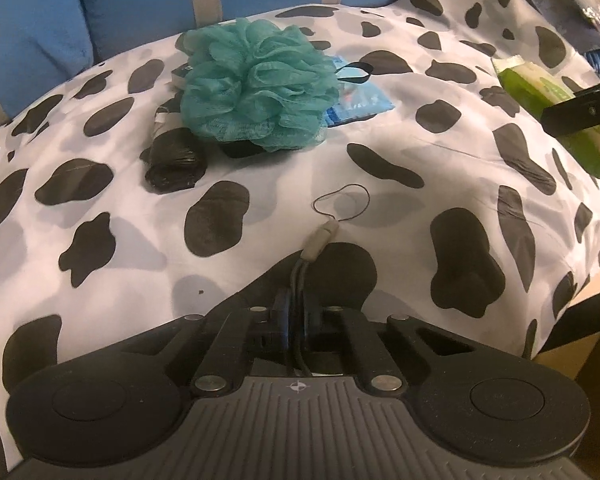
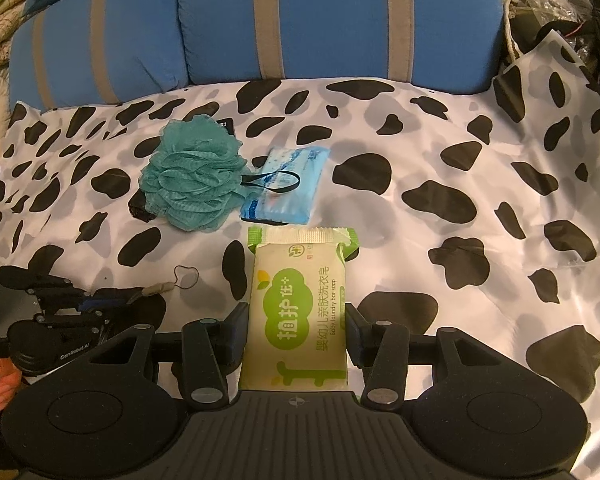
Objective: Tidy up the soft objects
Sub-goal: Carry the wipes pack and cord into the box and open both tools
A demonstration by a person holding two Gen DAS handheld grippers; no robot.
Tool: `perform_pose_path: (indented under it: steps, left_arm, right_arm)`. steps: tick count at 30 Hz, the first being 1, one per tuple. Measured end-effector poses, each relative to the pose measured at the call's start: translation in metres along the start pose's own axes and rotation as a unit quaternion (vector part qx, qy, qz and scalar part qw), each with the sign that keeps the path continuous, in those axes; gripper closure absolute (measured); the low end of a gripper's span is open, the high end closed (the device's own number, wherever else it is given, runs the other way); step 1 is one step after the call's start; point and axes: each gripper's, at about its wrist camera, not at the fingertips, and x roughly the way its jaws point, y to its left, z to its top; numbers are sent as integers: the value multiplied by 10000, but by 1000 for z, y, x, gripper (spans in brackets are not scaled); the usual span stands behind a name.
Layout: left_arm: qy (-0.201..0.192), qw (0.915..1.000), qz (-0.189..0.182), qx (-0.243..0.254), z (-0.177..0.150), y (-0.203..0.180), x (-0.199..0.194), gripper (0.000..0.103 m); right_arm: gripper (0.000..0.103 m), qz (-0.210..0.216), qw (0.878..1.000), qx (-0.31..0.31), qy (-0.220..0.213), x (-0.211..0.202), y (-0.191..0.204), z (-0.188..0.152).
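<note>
My right gripper [image 2: 297, 316] is shut on a green and cream bar of laundry soap [image 2: 298, 308] and holds it over the cow-print sheet [image 2: 440, 168]; the soap also shows at the right of the left wrist view [image 1: 540, 88]. A teal bath pouf [image 1: 256, 84] lies on the sheet ahead, also in the right wrist view [image 2: 194, 176]. Beside it lies a blue tissue pack [image 2: 286, 184], partly hidden behind the pouf in the left wrist view [image 1: 360, 100]. My left gripper [image 1: 296, 312] is shut on a grey tag with a thin cord loop [image 1: 320, 240].
A black roll of bags [image 1: 174, 162] lies left of the pouf. Blue striped cushions [image 2: 300, 20] stand behind the sheet. Clutter and a bag sit at the far right [image 2: 560, 20]. My left gripper shows at the left of the right wrist view [image 2: 80, 308].
</note>
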Motion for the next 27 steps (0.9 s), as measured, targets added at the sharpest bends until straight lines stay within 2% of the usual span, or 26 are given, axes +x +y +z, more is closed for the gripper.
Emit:
perform_pose_path:
  steps: [17, 27]
  left_arm:
    - [-676, 9954, -147, -655, -2, 8, -61, 97]
    - [-1035, 9892, -235, -1011, -20, 5, -91, 97]
  right_arm:
    - [52, 86, 9999, 81, 40, -3, 11, -13]
    - [52, 260, 9994, 198, 110, -13, 18, -32]
